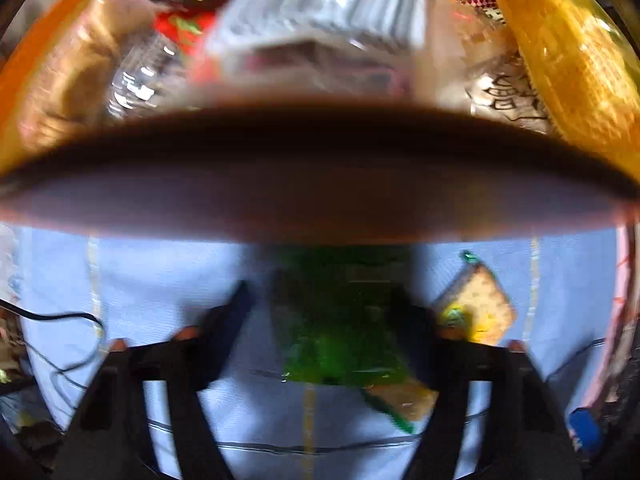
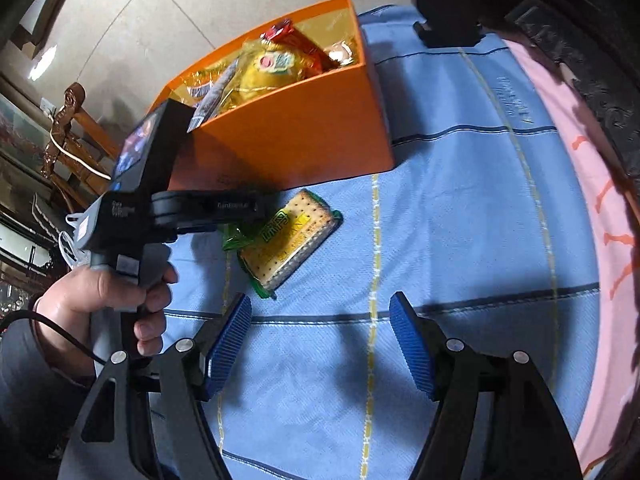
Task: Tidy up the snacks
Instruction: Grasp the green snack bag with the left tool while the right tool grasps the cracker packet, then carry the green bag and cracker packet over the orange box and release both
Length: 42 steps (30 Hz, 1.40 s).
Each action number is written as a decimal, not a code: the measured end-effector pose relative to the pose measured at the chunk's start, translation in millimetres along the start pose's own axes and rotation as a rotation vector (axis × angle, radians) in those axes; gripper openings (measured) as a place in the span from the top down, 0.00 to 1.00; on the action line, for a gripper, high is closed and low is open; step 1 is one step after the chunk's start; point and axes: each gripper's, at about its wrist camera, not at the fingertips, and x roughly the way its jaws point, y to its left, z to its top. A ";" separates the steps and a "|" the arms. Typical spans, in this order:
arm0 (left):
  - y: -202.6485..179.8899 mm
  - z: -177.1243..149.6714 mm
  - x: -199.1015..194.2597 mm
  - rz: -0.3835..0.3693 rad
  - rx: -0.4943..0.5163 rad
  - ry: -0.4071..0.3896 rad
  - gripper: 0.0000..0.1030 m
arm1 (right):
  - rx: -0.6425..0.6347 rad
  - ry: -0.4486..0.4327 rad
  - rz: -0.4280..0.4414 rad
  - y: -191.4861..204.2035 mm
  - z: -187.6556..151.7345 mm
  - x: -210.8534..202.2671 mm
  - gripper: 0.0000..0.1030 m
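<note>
in the left wrist view we see our left gripper [image 1: 324, 312] with a green snack packet [image 1: 336, 320] between its two fingers [image 1: 232, 320], at the height of the pads. the picture is blurred here, so we cannot tell if the fingers really press on the packet or only stand beside it. the packet hangs just in front of the near wall of the orange box [image 1: 320, 200], and its top part is lost in the shadow under the rim. inside the box, above the rim, lie a yellow bag [image 1: 568, 72], a clear plastic container with a ribbed grey lid [image 1: 320, 12] and other wrappers that we cannot read.

in the right wrist view our right gripper [image 2: 320, 344] hovers over the blue cloth [image 2: 460, 220] with its fingers wide apart and nothing between them. a cracker packet [image 2: 292, 236] lies flat on the cloth, ahead of the left finger and a little to its left, apart from both pads. it lies near the front wall of the box, and the left tool covers its far left corner. the person's left hand [image 2: 116, 308] holds the handle of that tool.
</note>
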 end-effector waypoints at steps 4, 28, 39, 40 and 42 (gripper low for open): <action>22.9 -13.5 -10.7 -0.027 0.015 -0.016 0.68 | -0.032 0.028 0.021 22.9 9.3 18.5 0.29; 135.2 -88.1 -61.6 0.005 -0.107 -0.111 0.68 | -0.117 0.071 -0.284 77.1 18.8 82.6 0.52; 125.4 -88.7 -96.3 -0.015 -0.040 -0.179 0.68 | -0.149 -0.017 -0.184 83.8 16.0 9.7 1.00; 125.2 -88.6 -97.2 -0.015 -0.041 -0.180 0.68 | -0.151 -0.003 -0.180 78.1 18.3 11.3 0.97; 120.1 -91.2 -98.9 -0.021 -0.046 -0.175 0.68 | -0.111 0.069 -0.166 68.8 13.3 23.0 0.80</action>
